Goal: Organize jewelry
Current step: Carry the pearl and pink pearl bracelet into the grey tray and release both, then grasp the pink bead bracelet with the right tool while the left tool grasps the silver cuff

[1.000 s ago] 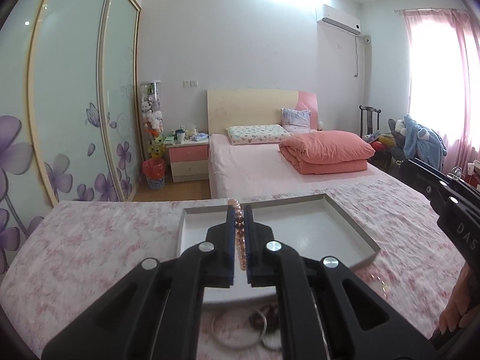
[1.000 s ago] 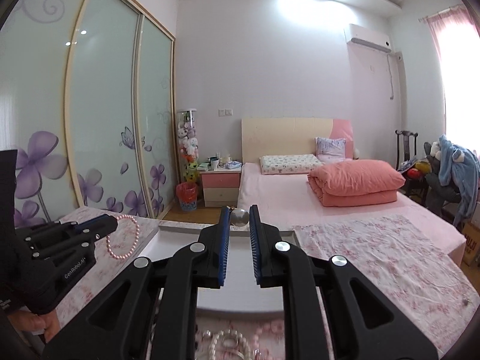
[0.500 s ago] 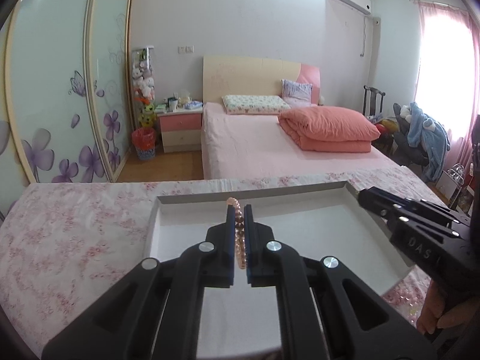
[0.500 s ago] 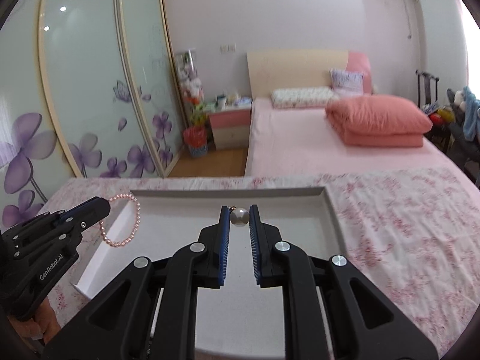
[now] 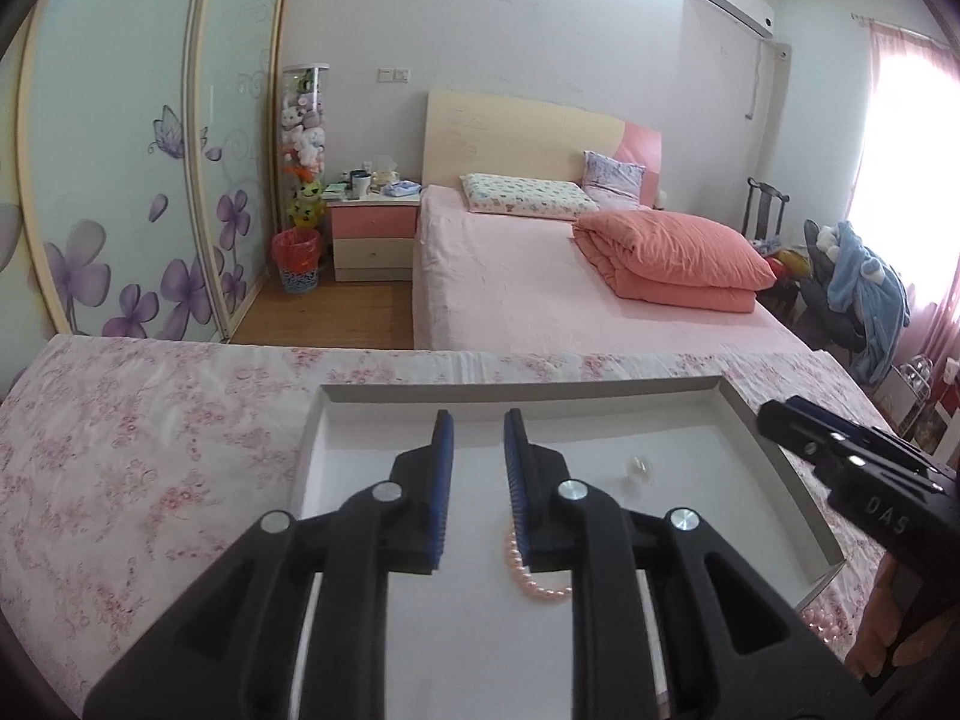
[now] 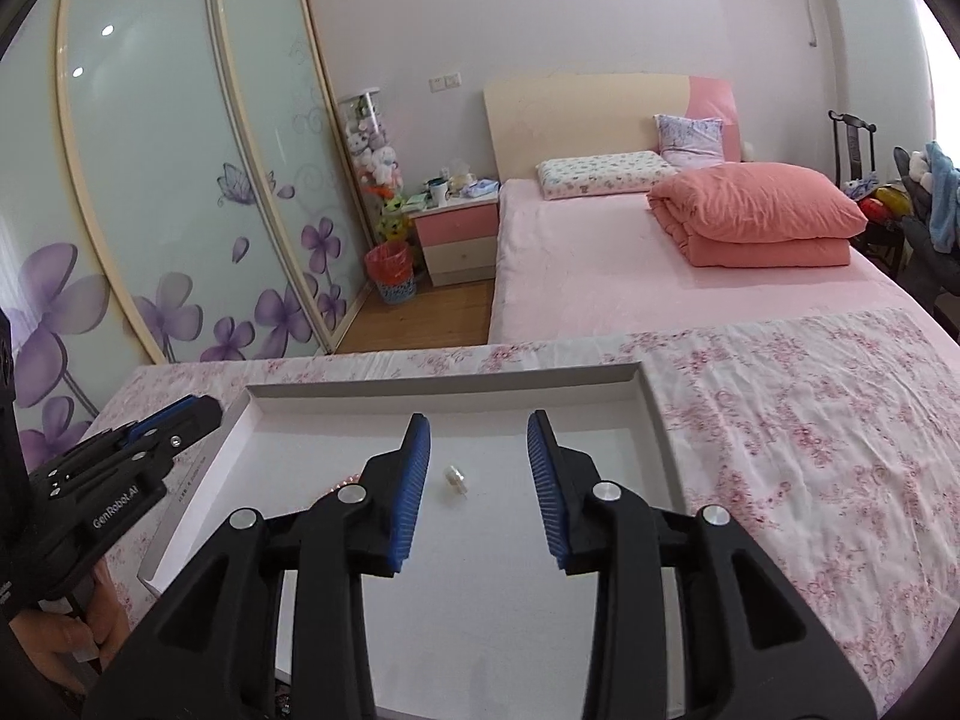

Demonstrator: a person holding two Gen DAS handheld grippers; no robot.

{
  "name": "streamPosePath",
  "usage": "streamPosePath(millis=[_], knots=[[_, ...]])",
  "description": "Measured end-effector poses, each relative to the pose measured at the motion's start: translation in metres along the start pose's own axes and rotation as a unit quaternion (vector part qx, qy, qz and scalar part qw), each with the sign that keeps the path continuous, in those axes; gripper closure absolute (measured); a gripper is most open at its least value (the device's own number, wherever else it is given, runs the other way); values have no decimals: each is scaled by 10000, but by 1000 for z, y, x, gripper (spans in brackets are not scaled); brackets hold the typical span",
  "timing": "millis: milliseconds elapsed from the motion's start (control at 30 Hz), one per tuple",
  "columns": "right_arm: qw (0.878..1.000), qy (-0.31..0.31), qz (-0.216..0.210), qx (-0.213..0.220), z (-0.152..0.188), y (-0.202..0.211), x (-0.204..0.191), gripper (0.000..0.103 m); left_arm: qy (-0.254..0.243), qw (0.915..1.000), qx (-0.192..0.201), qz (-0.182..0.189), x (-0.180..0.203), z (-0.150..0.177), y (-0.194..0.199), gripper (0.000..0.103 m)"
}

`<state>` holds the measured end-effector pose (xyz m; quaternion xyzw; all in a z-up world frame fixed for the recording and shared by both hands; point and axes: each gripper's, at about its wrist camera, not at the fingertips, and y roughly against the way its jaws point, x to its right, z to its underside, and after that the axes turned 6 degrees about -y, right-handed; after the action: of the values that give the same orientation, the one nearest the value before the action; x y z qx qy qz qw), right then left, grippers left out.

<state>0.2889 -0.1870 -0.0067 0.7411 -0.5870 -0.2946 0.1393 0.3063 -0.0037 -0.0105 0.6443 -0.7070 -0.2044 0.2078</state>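
A white shallow tray (image 5: 522,389) lies on the floral cloth; it also shows in the right wrist view (image 6: 444,385). My left gripper (image 5: 478,429) is open and empty above the tray. A pink bead bracelet (image 5: 531,577) lies in the tray, partly hidden under the left gripper's right finger. My right gripper (image 6: 478,433) is open and empty over the tray. A small clear pearl ring (image 6: 454,476) lies in the tray between its fingers; it also shows in the left wrist view (image 5: 638,468). A sliver of the bracelet (image 6: 339,485) shows in the right wrist view.
The table is covered by a pink floral cloth (image 6: 810,450). More pink beads (image 5: 821,624) lie on the cloth off the tray's right front corner. A bed (image 5: 540,294) and a nightstand (image 5: 372,228) stand behind the table.
Both grippers have opened. The bracelet has dropped from the left gripper into the tray, and the pearl ring has dropped from the right gripper into the tray.
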Motion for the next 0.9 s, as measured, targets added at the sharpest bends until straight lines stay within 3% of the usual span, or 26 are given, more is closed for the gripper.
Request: streamPosePath(millis=[467, 667, 900], knots=[[9998, -23, 167, 123, 17, 56, 23, 68, 21, 9999, 118, -39, -13, 25, 67, 71], [9984, 39, 495, -254, 47, 73, 43, 68, 49, 9999, -96, 18, -25, 58, 92, 59], [9917, 159, 793, -1004, 87, 64, 62, 68, 66, 9983, -550, 154, -32, 95, 96, 43]])
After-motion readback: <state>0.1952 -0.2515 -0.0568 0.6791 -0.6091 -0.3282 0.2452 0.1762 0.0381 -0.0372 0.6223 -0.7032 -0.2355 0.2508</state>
